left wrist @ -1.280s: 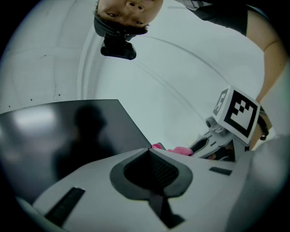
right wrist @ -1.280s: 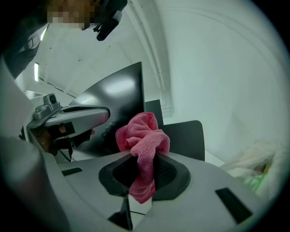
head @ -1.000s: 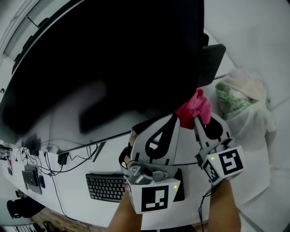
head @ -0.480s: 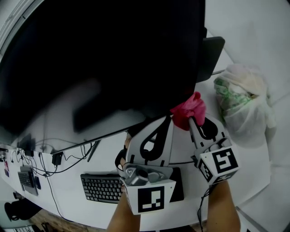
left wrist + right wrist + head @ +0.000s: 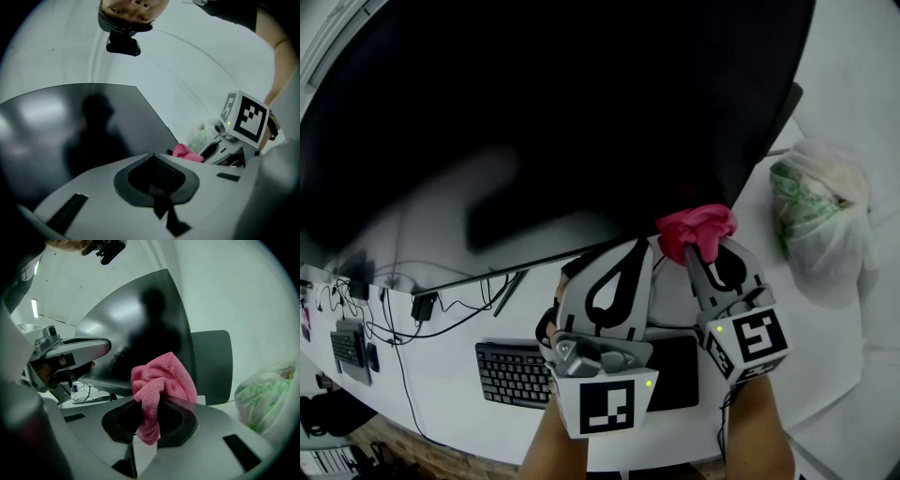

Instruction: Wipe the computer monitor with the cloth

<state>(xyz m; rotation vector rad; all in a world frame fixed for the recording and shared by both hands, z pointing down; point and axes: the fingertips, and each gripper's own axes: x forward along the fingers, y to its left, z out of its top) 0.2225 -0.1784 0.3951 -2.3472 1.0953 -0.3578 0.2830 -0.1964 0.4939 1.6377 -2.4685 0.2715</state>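
Over the white table and its keyboard, the left claw is pressed together and empty, while the right claw pinches the bunched pink cloth at the lower right edge of the dark monitor.

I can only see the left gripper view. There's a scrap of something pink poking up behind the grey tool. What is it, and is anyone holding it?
Observer: It's a pink cloth. The right gripper view shows it bunched and pinched between the shut jaws of the right tool.
Visitor: Is there anything on the desk under that big screen?
Observer: Yes. The head view shows a black keyboard on the desk below the monitor.
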